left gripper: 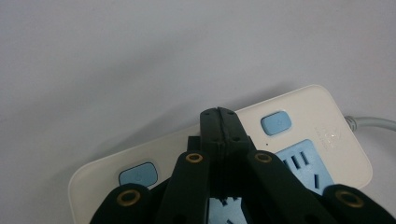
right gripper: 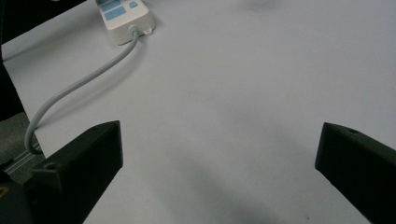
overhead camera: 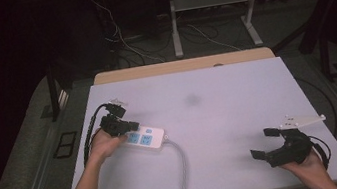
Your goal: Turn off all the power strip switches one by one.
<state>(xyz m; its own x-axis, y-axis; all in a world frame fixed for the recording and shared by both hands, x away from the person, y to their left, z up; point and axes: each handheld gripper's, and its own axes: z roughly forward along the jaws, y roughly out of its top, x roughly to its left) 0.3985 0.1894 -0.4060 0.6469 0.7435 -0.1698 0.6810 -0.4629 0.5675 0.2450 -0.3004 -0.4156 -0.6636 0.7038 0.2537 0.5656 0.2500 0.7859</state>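
Left gripper (left gripper: pixel 219 114) fingers pressed together over power strip (left gripper: pixel 322 140); right gripper (overhead camera: pixel 266 143) spread

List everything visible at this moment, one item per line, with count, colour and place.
power strip: 1, white with blue sockets and blue switches, left part of the table, under the left claw
power cord: 1, grey, runs from the strip's right end toward the table's near edge
table: 1, pale grey-white top with a wooden strip along the far edge
second table's legs: grey metal, on the floor behind
floor cables: several, white and dark, behind the table
left claw: 1, black, jaws shut, tips over the strip between two blue switches
right claw: 1, black, jaws wide open, over bare table at the right
hands: 2, one holding each claw, forearms entering from the near edge
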